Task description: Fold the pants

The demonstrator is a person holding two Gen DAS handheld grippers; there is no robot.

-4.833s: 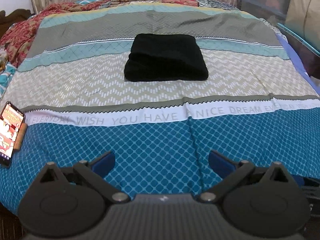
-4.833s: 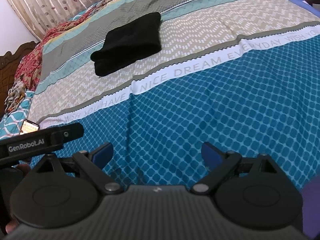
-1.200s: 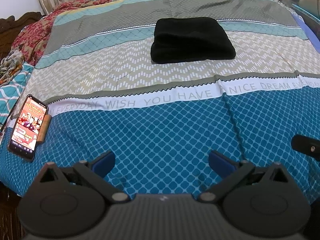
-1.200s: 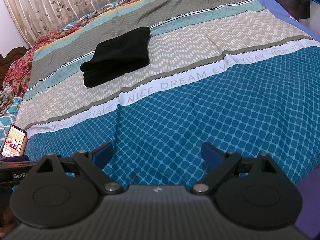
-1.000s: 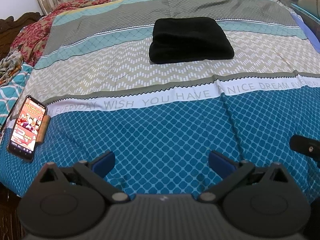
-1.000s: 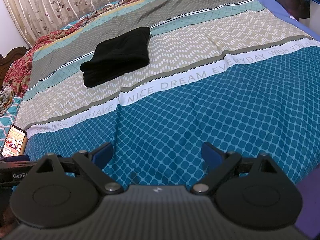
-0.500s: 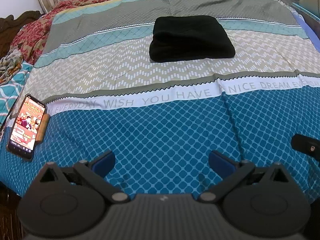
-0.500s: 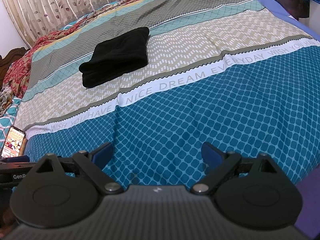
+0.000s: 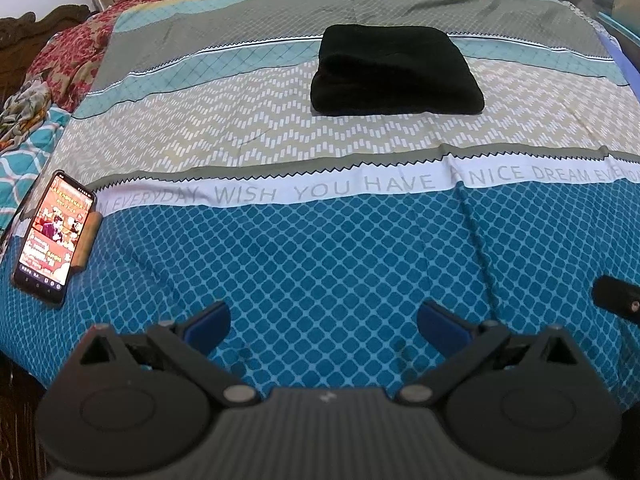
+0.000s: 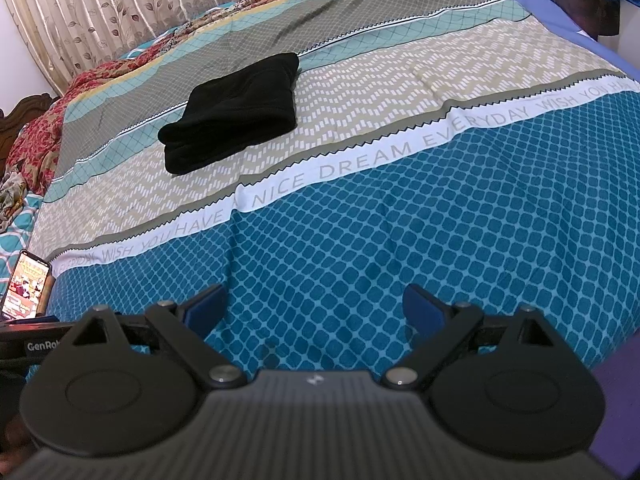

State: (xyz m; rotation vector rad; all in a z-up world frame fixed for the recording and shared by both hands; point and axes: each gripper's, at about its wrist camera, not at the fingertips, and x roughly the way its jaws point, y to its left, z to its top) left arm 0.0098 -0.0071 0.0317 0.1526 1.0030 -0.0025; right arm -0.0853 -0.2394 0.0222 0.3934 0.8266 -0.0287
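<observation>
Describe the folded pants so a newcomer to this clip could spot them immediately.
Start at the big patterned bedspread with its white band of lettering. Beyond that band, the folded black fabric pants lie across the beige zigzag and pale teal stripes. They are the only plain, solid-black shape on the cover.

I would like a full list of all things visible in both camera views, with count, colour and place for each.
pants: one, black, folded, on the beige zigzag band of the bed.
bedsheet: one, blue, beige, grey and teal bands, white strip with words, covers the bed.
phone: one, dark, screen lit, at the bed's left edge.
curtain: one, beige with leaves, behind the bed.
left gripper: one, black with blue fingers, open, empty.
right gripper: one, same colours, open, empty.
</observation>
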